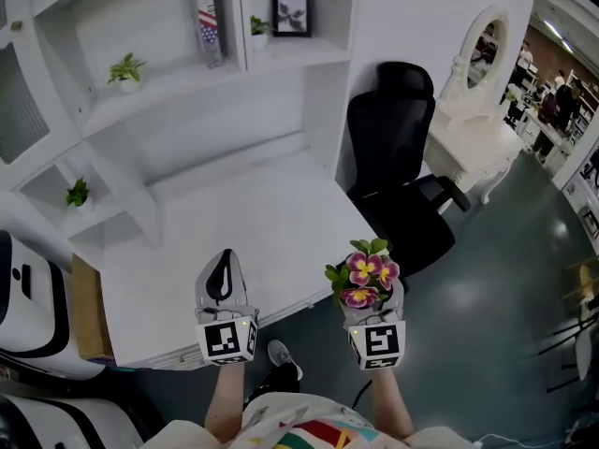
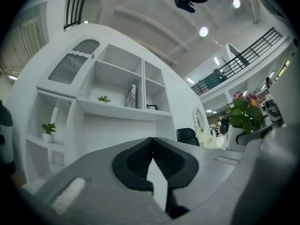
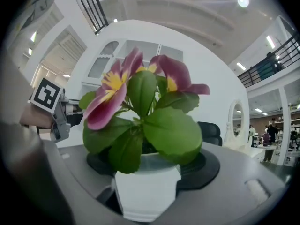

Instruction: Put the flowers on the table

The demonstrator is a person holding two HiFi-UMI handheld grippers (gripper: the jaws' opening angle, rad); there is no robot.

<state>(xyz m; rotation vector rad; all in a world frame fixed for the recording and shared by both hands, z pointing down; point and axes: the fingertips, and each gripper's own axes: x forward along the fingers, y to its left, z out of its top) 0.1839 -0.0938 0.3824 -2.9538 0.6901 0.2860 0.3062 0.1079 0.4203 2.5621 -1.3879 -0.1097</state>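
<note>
A small white pot of purple-and-yellow flowers (image 1: 365,279) with green leaves sits between the jaws of my right gripper (image 1: 372,299), which is shut on the pot (image 3: 146,191). I hold it just off the front right corner of the white table (image 1: 253,241), above the floor. In the left gripper view the same flowers (image 2: 244,111) show at the right. My left gripper (image 1: 222,283) hovers over the table's front edge; its black pads (image 2: 152,165) meet at the tips with nothing between them.
A white shelf unit (image 1: 168,73) stands behind the table with small green plants (image 1: 126,68), a framed picture (image 1: 292,12) and a flag. A black office chair (image 1: 398,171) stands right of the table. A white dresser with an oval mirror (image 1: 482,50) is further right.
</note>
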